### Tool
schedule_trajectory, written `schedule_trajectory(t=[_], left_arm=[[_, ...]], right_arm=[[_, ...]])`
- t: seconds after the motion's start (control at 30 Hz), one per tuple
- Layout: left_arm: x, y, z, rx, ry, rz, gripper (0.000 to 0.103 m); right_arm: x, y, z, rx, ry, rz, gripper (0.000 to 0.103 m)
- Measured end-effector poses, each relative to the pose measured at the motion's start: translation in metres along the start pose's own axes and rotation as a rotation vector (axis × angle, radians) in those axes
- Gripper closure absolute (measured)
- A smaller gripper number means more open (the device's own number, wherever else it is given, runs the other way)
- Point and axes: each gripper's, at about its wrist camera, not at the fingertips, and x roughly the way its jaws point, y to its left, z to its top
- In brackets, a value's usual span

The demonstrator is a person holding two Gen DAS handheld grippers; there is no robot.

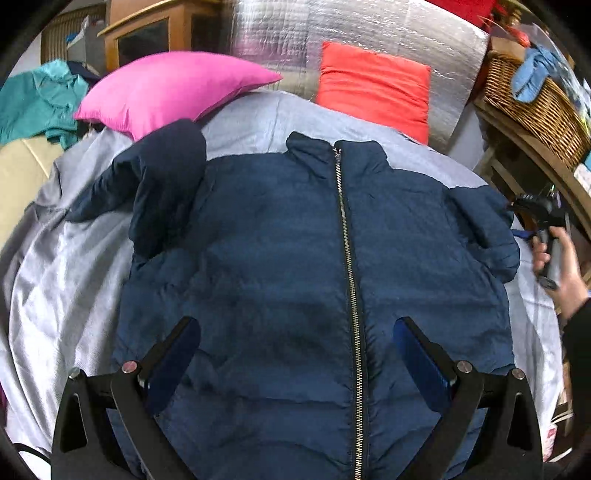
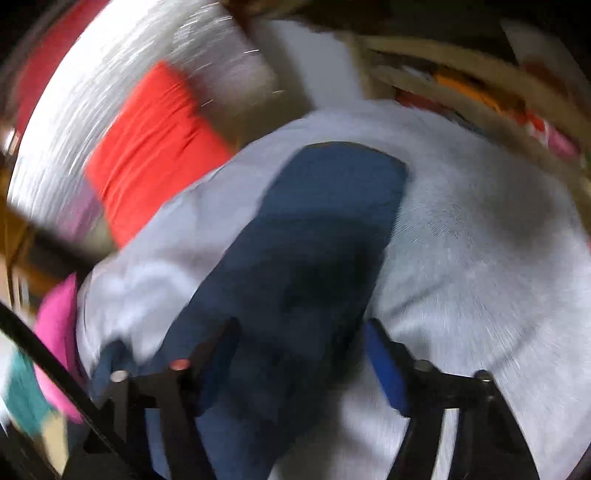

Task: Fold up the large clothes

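Note:
A navy puffer jacket [image 1: 280, 236] lies front up and zipped on a grey sheet [image 1: 55, 280]. Its left sleeve [image 1: 166, 184] is folded in over the chest. My left gripper [image 1: 295, 325] hovers open above the jacket's lower front, with a finger on each side of the zip. The right wrist view is blurred. In it the other sleeve [image 2: 314, 229] stretches across the sheet [image 2: 480, 240], and my right gripper [image 2: 301, 326] straddles the sleeve with its jaws apart. At the right edge of the left wrist view, a hand [image 1: 561, 266] holds that gripper's handle beside the sleeve [image 1: 487, 229].
A pink pillow [image 1: 166, 88] and an orange cushion [image 1: 373, 85] lie at the far end against a silver foil wall [image 1: 369, 29]. A wicker basket [image 1: 532, 99] sits on a wooden shelf at right. Teal clothing [image 1: 37, 103] is piled at left.

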Motion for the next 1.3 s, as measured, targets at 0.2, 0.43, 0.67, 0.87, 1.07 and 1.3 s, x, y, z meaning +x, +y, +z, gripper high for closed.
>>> schedule_trajectory(t=[0.2, 0.43, 0.67, 0.87, 1.07, 1.3], left_arm=[[0.007, -0.005, 0.002, -0.013, 0.047, -0.031, 0.000], [-0.003, -0.008, 0.000, -0.027, 0.017, -0.055, 0.000], [-0.022, 0.013, 0.000, -0.134, -0.029, -0.093, 0.000], [-0.040, 0.049, 0.005, -0.209, -0.062, -0.092, 0.000], [-0.032, 0.089, 0.004, -0.228, -0.020, -0.025, 0.000], [-0.019, 0.121, 0.004, -0.330, 0.034, -0.043, 0.000]], right_arm=[[0.029, -0.020, 0.008, 0.073, -0.043, 0.047, 0.069], [-0.035, 0.027, -0.005, -0.098, -0.172, 0.033, 0.095], [-0.170, 0.137, -0.083, -0.372, -0.347, 0.150, 0.096], [-0.186, 0.242, -0.188, -0.582, -0.322, 0.241, 0.096], [-0.114, 0.299, -0.308, -0.719, -0.235, 0.225, 0.096], [0.002, 0.301, -0.382, -0.770, 0.096, 0.189, 0.053]])
